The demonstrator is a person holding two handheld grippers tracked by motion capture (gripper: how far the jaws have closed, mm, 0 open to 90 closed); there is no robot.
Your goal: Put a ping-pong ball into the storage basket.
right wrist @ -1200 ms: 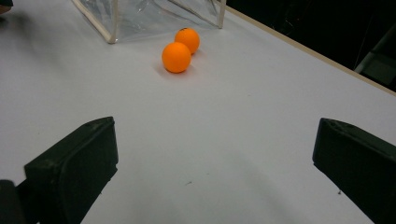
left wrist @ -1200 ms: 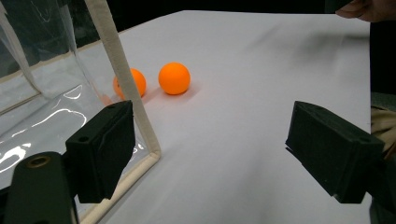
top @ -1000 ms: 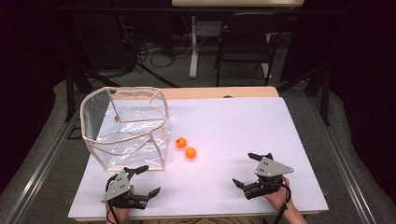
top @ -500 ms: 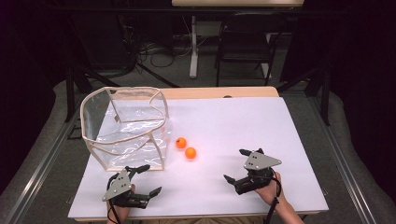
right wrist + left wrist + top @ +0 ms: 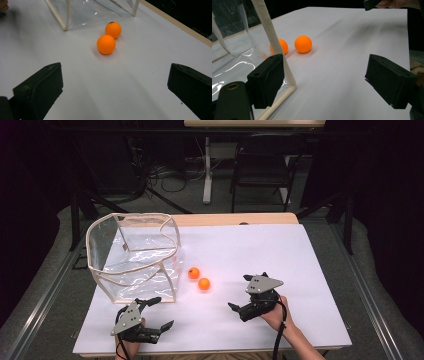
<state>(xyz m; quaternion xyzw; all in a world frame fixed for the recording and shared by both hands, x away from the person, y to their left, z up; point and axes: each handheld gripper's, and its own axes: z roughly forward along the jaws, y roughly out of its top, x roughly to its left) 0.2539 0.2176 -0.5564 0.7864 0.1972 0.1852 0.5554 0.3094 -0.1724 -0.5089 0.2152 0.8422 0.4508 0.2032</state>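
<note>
Two orange balls lie side by side on the white table sheet, one [image 5: 204, 283] nearer me, the other [image 5: 194, 273] closer to a clear plastic container [image 5: 135, 255] with cream trim. My right gripper [image 5: 239, 292] is open, low over the sheet, right of the balls and pointing at them; its own view has the near ball [image 5: 106, 44] and far ball [image 5: 113, 29] ahead of the open right gripper [image 5: 115, 87]. My left gripper [image 5: 162, 312] is open beside the container's front corner. The left gripper [image 5: 328, 80] faces one ball [image 5: 303, 44]; the other [image 5: 279, 46] sits partly behind the trim.
The white sheet [image 5: 260, 245] covers most of the table, with a wooden strip [image 5: 235, 218] along the far edge. The container's trimmed corner post [image 5: 272, 37] stands just in front of the left jaw. A chair [image 5: 260, 170] and cables stand on the floor beyond the table.
My right gripper has moved left and a little forward, closer to the two balls. The left gripper, the balls and the container have stayed put.
</note>
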